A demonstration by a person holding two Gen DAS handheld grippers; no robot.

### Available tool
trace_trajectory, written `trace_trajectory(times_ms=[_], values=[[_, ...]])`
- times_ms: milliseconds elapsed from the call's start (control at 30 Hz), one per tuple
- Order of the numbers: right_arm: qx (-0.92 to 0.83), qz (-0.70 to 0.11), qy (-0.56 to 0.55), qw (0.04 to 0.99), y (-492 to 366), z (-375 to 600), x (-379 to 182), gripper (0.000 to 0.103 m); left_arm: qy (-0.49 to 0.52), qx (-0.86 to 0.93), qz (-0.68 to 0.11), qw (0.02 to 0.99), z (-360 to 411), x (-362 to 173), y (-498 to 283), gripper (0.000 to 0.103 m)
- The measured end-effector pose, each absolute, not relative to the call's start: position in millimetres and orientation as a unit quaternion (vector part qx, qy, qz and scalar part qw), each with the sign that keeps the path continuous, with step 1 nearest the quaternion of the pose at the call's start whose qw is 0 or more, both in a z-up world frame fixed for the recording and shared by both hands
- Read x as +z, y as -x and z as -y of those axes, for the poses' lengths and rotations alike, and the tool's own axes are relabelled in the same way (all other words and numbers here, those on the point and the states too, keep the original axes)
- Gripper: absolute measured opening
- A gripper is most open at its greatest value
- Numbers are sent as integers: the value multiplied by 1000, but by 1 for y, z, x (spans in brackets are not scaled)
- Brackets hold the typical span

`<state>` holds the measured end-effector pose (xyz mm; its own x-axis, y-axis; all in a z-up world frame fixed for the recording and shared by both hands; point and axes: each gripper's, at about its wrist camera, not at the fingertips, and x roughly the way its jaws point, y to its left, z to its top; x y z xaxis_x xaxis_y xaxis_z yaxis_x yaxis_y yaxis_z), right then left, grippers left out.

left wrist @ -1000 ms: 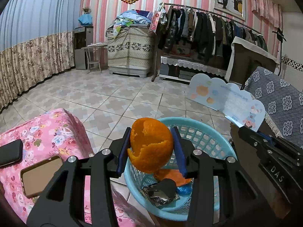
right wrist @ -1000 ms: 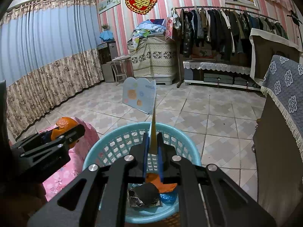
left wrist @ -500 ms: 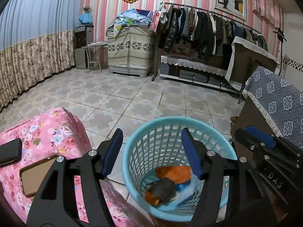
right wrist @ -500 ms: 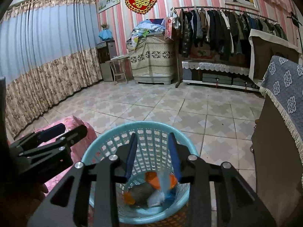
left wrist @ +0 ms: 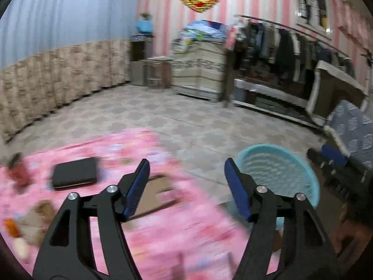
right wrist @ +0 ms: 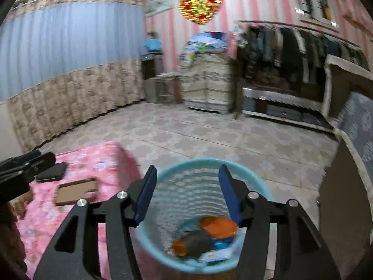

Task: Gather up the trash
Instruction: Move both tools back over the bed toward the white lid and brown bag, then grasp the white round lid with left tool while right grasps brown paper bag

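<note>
- Basket (right wrist: 163,175) first: it's a light blue plastic one with a lattice wall, standing on the tiled floor (right wrist: 209,135) just beside the pink flowered desk (right wrist: 105,161).
- Trash is down in the bottom of it. From the right wrist view I can make out orange peel (right wrist: 218,226), a smaller orange bit (right wrist: 179,247), something dark grey (right wrist: 198,240) between them, and some blue and white scraps, too blurred to name.
- Right gripper (right wrist: 185,191) hovers over the basket mouth. Its jaws have just been opening and now stand well apart, with nothing between the blue pads.
- Left gripper (left wrist: 186,184) is over the edge of the desk, basket (left wrist: 277,163) off to its right. Jaws have just been opening here too, spread wide, nothing held.
- On the desk: a black phone (left wrist: 74,172) lying flat, plus a brown flat thing (right wrist: 77,191) just beside it, could be a phone face down, can't tell.
- Left edge of the left wrist view also has some small stuff: a reddish item (left wrist: 17,170), a tan lump (left wrist: 39,212) and an orange bit (left wrist: 10,227). All badly smeared, so no idea what they really are.
- Both views are pretty motion-blurred overall.
</note>
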<state>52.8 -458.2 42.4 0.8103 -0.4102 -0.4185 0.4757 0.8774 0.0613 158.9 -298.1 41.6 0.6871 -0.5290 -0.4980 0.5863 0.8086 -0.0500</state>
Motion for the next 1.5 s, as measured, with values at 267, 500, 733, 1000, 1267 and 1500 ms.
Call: trace_trajectory(times_ms=[267, 500, 733, 1000, 1267, 1500], values=[[-112, -204, -50, 971, -104, 324, 56, 74, -44, -164, -243, 955, 107, 62, -175, 86], [-1, -269, -27, 963, -155, 217, 22, 76, 9, -56, -282, 958, -23, 29, -188, 86], [11, -322, -34, 946, -185, 147, -9, 76, 28, -51, -309, 949, -65, 7, -207, 87], [21, -398, -35, 916, -221, 97, -56, 66, 25, -47, -353, 934, -71, -22, -213, 87], [3, -443, -20, 896, -240, 96, -83, 43, 37, -60, -365, 928, -76, -28, -214, 87], [7, -406, -46, 913, -227, 113, -60, 40, 12, -99, -383, 918, -49, -41, -212, 87]])
